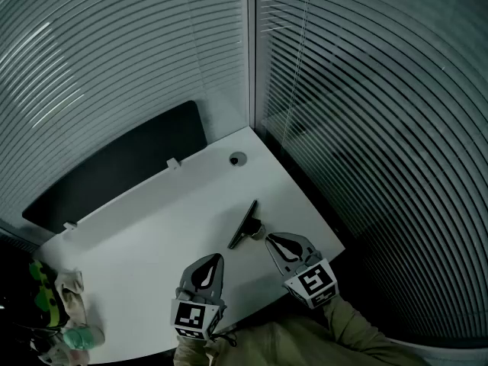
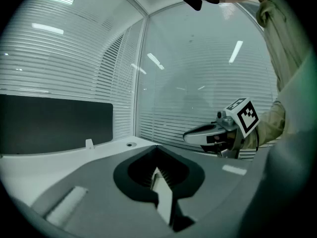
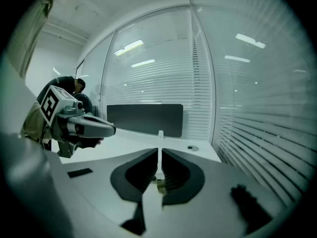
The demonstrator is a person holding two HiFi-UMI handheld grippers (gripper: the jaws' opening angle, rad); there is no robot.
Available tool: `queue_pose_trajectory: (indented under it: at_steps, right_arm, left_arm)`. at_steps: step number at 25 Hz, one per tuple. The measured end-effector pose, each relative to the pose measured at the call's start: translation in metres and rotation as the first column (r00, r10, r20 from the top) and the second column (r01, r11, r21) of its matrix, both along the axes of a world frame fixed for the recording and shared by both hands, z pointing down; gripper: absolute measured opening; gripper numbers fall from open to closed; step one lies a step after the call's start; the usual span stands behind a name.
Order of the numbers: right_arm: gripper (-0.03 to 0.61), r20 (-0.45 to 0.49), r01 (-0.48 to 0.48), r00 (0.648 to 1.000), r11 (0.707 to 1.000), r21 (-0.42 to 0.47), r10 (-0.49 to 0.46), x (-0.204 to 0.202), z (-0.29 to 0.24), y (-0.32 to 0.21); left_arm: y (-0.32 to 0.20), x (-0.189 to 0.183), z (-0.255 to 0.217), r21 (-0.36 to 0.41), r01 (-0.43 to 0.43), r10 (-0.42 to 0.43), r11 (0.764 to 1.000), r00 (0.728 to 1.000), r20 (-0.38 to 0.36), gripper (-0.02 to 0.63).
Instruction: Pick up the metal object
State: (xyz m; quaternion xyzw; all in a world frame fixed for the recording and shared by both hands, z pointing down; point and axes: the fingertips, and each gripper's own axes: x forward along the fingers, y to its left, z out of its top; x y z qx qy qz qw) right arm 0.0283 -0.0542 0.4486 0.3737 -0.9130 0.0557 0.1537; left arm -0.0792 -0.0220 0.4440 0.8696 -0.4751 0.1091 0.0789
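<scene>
- A dark, slim metal object (image 1: 242, 226) lies slanted on the white counter (image 1: 137, 235), near the counter's front right edge.
- The right hand-held gripper (image 1: 268, 239) has its tip just beside the object. Its jaws are pressed together, and a small brassy glint low in the slit cannot be identified.
- The left hand-held gripper (image 1: 211, 260) — jaws closed on nothing — is near the object's lower end.

White desk (image 1: 152, 219); black screen (image 1: 114, 174) along its far edge; dark metal object (image 1: 244, 224); grey left gripper (image 1: 217, 257) and right gripper (image 1: 269, 239), their cubes black-and-white squared; pale striped blinds (image 1: 366, 128).
</scene>
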Motion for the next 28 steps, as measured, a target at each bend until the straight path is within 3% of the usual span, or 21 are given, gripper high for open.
queue_pose_trajectory:
  at_steps: [11, 19, 28]
  right_arm:
    - [0.229, -0.078, 0.001, 0.997, 0.982, -0.191, -0.016, -0.013, 0.062, -0.037]
    - [0.236, -0.13, 0.034, 0.989, 0.962, -0.272, -0.071, -0.024, 0.098, -0.064]
    - [0.238, 0.02, 0.053, 0.999, 0.922, -0.384, -0.049, -0.041, 0.108, -0.08]
  left_arm:
    - [-0.006, -0.009, 0.012, -0.04, 0.028, -0.028, 0.999, 1.0, 0.002, 0.008]
    - [-0.006, -0.014, 0.024, -0.077, 0.065, -0.065, 0.995, 0.998, 0.0, 0.006]
    - [-0.009, -0.016, 0.029, -0.092, 0.088, -0.089, 0.992, 0.996, -0.003, 0.008]
